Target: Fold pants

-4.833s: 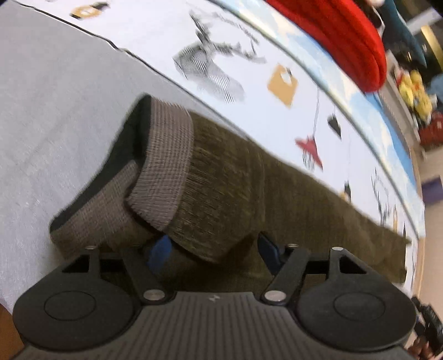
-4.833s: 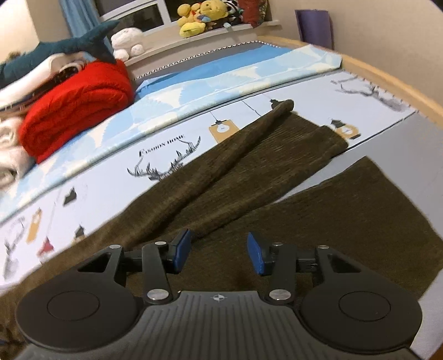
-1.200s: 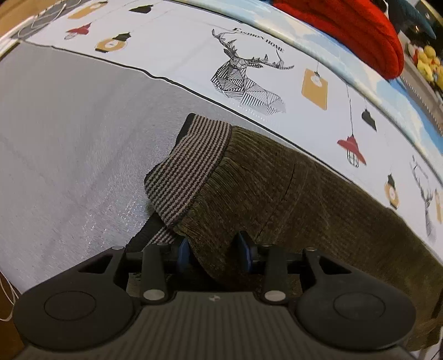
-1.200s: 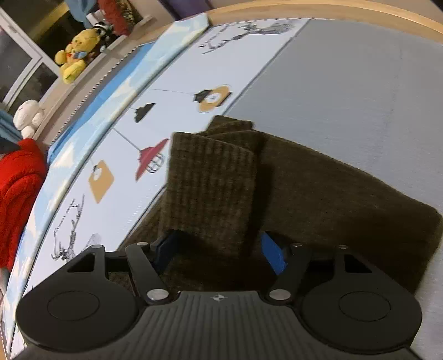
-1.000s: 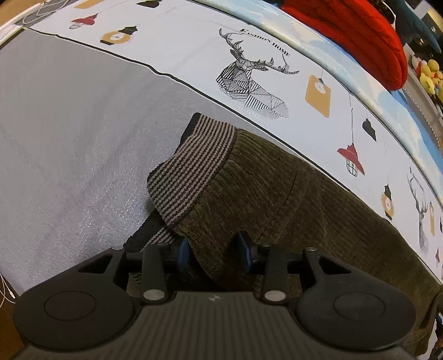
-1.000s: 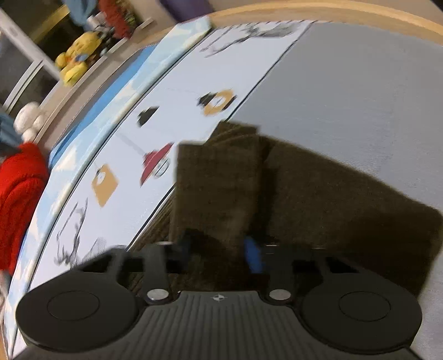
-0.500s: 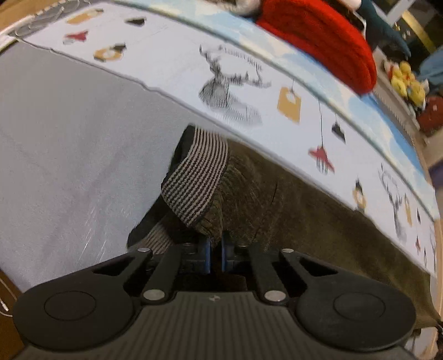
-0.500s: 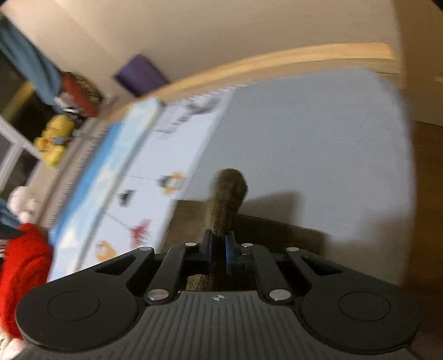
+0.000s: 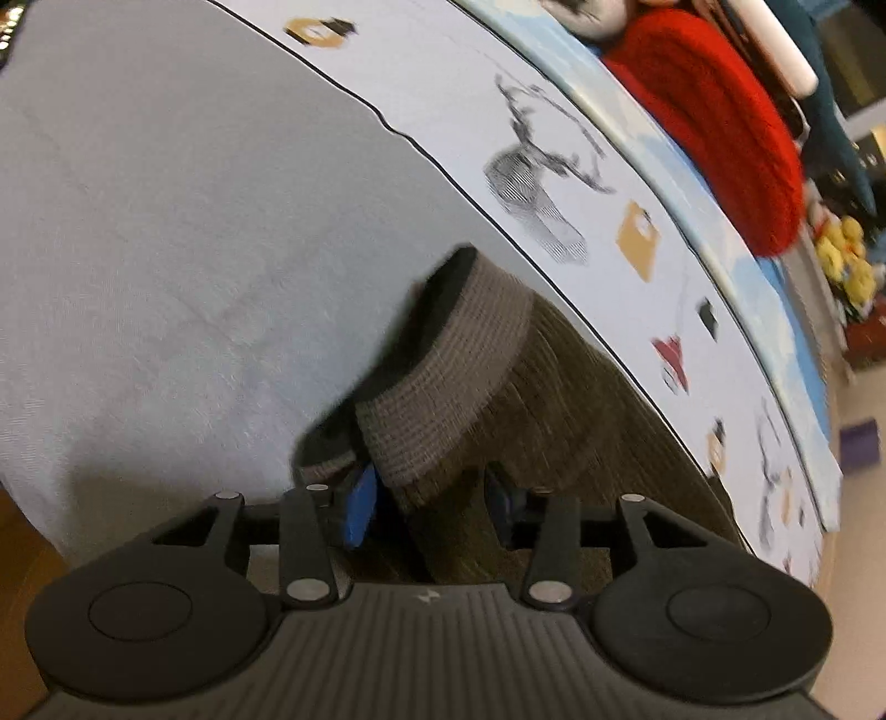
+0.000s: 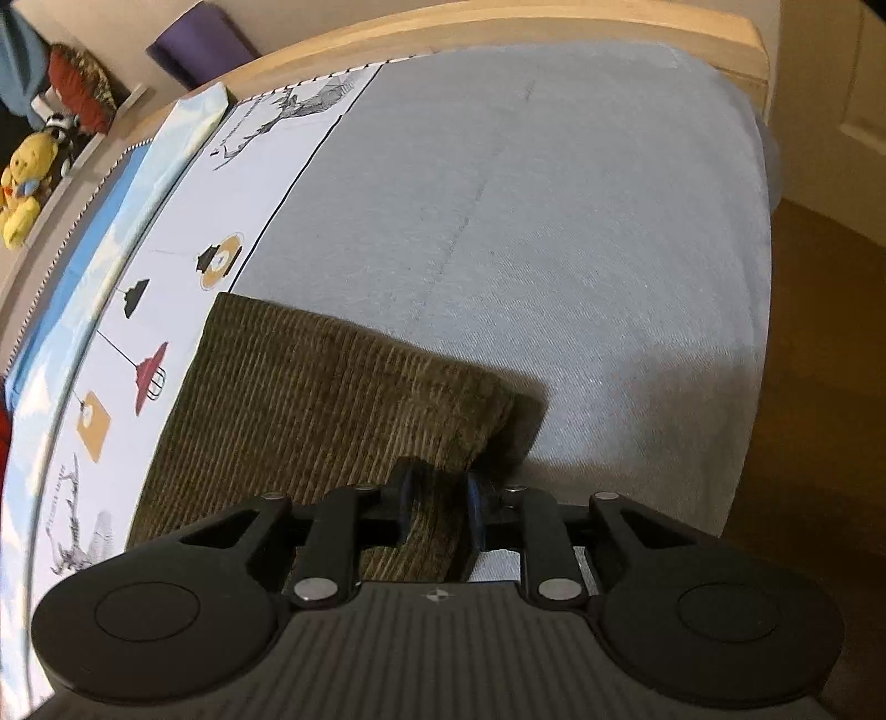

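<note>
Olive-brown corduroy pants lie on the bed. In the left wrist view their striped grey waistband [image 9: 443, 382] is folded over and the fabric [image 9: 559, 421] runs to the right. My left gripper [image 9: 429, 501] is open around the waistband edge, its blue pads apart. In the right wrist view the pant leg end [image 10: 332, 399] lies flat, with its near corner between my right gripper's [image 10: 440, 507] pads. The right pads stand a little apart with cloth between them.
The bed has a grey sheet [image 10: 554, 221] and a white printed blanket [image 9: 554, 183] with deer and lanterns. A red knitted blanket [image 9: 714, 111] and plush toys [image 10: 19, 183] are at the far side. The wooden bed frame [image 10: 498, 33] and floor [image 10: 819, 343] lie beyond the right edge.
My left gripper has opened from shut on the waistband. The right gripper has lowered the lifted leg end onto the bed and its pads have parted a little.
</note>
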Demonstrator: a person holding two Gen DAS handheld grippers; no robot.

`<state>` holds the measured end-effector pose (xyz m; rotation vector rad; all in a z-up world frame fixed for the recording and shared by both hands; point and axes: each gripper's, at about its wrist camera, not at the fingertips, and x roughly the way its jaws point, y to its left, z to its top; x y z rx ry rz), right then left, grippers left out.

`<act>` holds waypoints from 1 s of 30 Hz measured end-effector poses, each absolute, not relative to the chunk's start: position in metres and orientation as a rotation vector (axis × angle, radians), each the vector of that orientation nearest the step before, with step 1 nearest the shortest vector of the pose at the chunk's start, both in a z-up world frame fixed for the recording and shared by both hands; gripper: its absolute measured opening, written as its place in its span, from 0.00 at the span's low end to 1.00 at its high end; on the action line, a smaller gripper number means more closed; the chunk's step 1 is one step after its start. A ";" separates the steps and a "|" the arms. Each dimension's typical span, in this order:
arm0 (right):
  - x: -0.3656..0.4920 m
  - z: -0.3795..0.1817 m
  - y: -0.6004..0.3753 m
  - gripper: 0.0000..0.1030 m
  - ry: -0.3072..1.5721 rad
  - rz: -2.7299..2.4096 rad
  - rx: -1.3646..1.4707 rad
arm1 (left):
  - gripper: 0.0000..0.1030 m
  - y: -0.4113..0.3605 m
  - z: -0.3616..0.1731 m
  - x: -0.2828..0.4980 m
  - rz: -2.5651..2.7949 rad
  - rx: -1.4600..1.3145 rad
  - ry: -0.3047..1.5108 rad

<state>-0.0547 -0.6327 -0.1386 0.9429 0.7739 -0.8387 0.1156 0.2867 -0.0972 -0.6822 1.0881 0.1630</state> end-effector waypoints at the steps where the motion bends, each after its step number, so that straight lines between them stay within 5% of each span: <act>1: -0.053 -0.136 -0.632 0.08 0.772 -0.839 0.923 | 0.44 0.287 -0.097 0.118 0.171 -0.684 1.083; 3: -0.053 -0.128 -0.630 0.06 0.741 -0.835 0.898 | 0.25 0.286 -0.097 0.121 0.193 -0.654 1.080; 7: -0.058 -0.107 -0.628 0.05 0.622 -0.855 0.849 | 0.19 0.284 -0.076 0.105 0.184 -0.573 1.011; 12: -0.057 -0.125 -0.638 0.05 0.753 -0.962 0.855 | 0.23 0.288 -0.093 0.100 0.216 -0.501 1.185; 16: -0.060 -0.141 -0.644 0.12 0.840 -1.010 0.902 | 0.47 0.293 -0.094 0.101 0.231 -0.468 1.203; 25: -0.052 -0.105 -0.628 0.21 0.742 -1.009 0.711 | 0.46 0.237 -0.038 0.107 0.160 -0.150 0.880; 30: -0.031 -0.089 -0.610 0.22 0.684 -0.892 0.647 | 0.42 0.209 -0.084 0.126 0.081 0.000 1.102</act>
